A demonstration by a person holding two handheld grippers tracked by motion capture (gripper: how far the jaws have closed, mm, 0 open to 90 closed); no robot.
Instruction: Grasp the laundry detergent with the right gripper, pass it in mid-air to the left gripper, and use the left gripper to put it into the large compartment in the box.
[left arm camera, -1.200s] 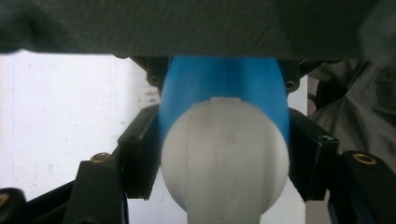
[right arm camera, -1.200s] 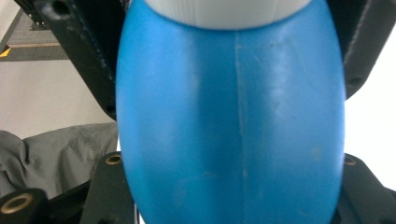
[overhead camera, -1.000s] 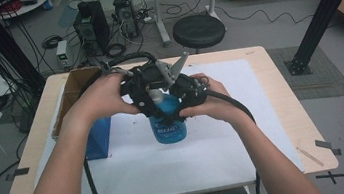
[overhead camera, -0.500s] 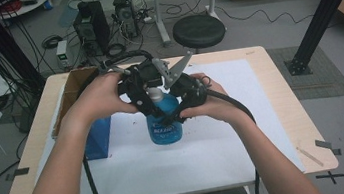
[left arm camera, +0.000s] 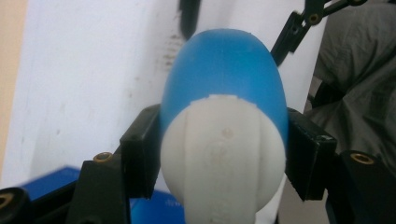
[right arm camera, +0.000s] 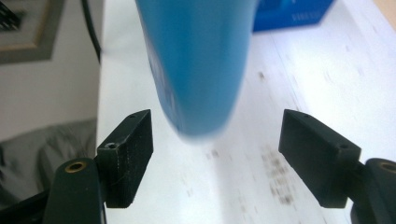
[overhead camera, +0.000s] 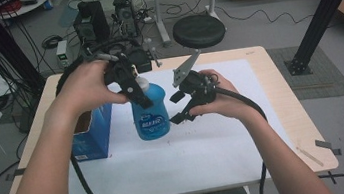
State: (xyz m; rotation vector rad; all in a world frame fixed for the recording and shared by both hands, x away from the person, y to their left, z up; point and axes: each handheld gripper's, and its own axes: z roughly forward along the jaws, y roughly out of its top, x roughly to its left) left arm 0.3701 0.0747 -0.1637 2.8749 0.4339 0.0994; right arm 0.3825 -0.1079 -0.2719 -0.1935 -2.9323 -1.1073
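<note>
A blue soap bottle (overhead camera: pixel 151 116) with a white cap (overhead camera: pixel 142 83) stands out over the white sheet left of the table's middle. My left gripper (overhead camera: pixel 140 92) comes from above and is shut on that cap. In the left gripper view the pads (left arm camera: pixel 140 149) press both sides of the cap (left arm camera: pixel 224 158), with the blue body (left arm camera: pixel 229 70) beyond. My right gripper (overhead camera: pixel 175 109) sits just right of the bottle, open; its jaws have just been opening and nothing lies between them. In the right gripper view (right arm camera: pixel 215 154) the blurred bottle (right arm camera: pixel 196 60) hangs ahead of the spread pads.
An open blue carton (overhead camera: pixel 92 137) stands at the left, close to the bottle. A white sheet (overhead camera: pixel 217 146) covers most of the wooden table (overhead camera: pixel 288 112). A black stool (overhead camera: pixel 199 30) and cables lie behind the far edge.
The right gripper has let go of the bottle, opened and drawn off to the right. The left gripper, still clamped on the cap, has carried the bottle up and to the left.
</note>
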